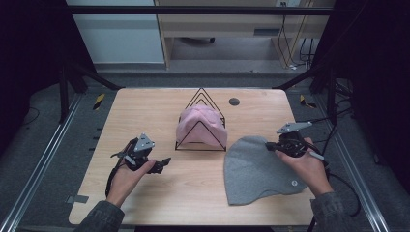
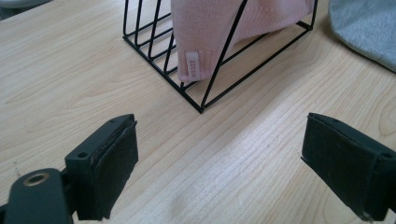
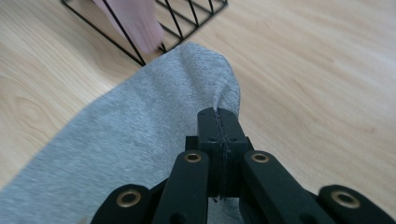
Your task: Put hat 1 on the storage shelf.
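Grey beanie (image 3: 135, 140) edge pinched in right hand-held gripper (image 3: 218, 116), lifted off table (image 3: 327, 70)

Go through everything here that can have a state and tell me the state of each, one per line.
Grey beanie: flat on the table, top edge pinched.
Pink beanie: draped over the rack.
Black wire rack: upright, one hat on it.
Left gripper: open, nothing between its jaws.
Right gripper: shut on the grey beanie.

Even overhead light is falling on the table (image 1: 145, 111) while the surroundings are lying dim; shadows are staying soft, and pink cloth (image 3: 135, 23) beyond the right tool (image 3: 219, 116) is blurring.
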### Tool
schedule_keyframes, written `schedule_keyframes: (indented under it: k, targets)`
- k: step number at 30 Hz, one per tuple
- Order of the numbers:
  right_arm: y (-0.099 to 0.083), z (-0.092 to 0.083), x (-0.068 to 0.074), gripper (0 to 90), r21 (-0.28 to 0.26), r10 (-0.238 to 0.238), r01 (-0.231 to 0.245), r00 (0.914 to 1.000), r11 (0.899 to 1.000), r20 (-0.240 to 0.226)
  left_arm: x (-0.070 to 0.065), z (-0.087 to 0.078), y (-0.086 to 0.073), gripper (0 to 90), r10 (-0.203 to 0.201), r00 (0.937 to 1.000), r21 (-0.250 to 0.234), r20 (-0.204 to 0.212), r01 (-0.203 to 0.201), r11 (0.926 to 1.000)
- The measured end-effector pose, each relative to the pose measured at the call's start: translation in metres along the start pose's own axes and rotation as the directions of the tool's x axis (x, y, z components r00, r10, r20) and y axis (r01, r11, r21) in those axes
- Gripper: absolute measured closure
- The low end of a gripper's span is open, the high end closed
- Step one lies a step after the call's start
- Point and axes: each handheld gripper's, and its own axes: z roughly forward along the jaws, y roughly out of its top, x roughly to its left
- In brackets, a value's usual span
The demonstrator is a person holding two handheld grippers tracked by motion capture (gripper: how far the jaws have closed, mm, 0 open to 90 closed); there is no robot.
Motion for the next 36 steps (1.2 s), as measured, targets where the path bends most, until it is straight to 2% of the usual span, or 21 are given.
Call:
schedule_keyframes:
  k: [7, 13, 18, 19, 20, 23, 24, 30, 31, 36]
  targets:
    - [0.014, -0.024, 0.016, 90.0, -0.07, -0.055, 0.054, 0.9983, 0.996, -0.019, 0.001, -0.003, -0.001, 10.0, -0.012, 0.9999, -0.01, 0.003, 0.012, 0.9999]
    - [0.022, -0.041, 0.026, 90.0, -0.103, -0.085, 0.082, 0.9962, 0.991, -0.022, 0.0, -0.006, 0.001, 9.7, -0.019, 0.9998, -0.029, 0.011, 0.019, 0.9994]
    - [0.028, -0.052, 0.032, 90.0, -0.13, -0.109, 0.105, 0.9938, 0.986, -0.022, -0.004, -0.009, 0.005, 9.7, -0.023, 0.9992, -0.043, 0.034, 0.024, 0.9988]
    - [0.029, -0.054, 0.033, 90.0, -0.134, -0.114, 0.109, 0.9932, 0.985, -0.024, -0.009, -0.009, 0.009, 9.7, -0.018, 0.9982, -0.04, 0.058, 0.02, 0.999]
    - [0.031, -0.055, 0.034, 90.0, -0.137, -0.12, 0.115, 0.9925, 0.984, -0.024, -0.009, -0.009, 0.009, 9.6, -0.018, 0.9982, -0.04, 0.058, 0.02, 0.999]
    - [0.035, -0.059, 0.037, 90.0, -0.144, -0.136, 0.132, 0.9905, 0.981, -0.02, -0.023, -0.008, 0.017, 9.7, 0.034, 0.9911, -0.013, 0.129, -0.033, 0.9994]
    - [0.035, -0.059, 0.037, 90.0, -0.144, -0.136, 0.132, 0.9905, 0.981, -0.02, -0.023, -0.008, 0.017, 9.6, 0.034, 0.9911, -0.013, 0.129, -0.033, 0.9994]
    - [0.043, -0.064, 0.046, 90.0, -0.156, -0.166, 0.161, 0.9859, 0.975, -0.022, -0.043, 0.001, 0.024, 9.7, 0.072, 0.9778, 0.017, 0.197, -0.077, 0.9969]
    - [0.043, -0.064, 0.046, 90.0, -0.156, -0.166, 0.161, 0.9859, 0.975, -0.022, -0.043, 0.001, 0.024, 9.7, 0.072, 0.9778, 0.017, 0.197, -0.077, 0.9969]
    - [0.049, -0.067, 0.053, 90.0, -0.167, -0.181, 0.175, 0.9831, 0.97, -0.023, -0.05, 0.005, 0.029, 10.3, 0.089, 0.9692, 0.026, 0.23, -0.097, 0.9949]
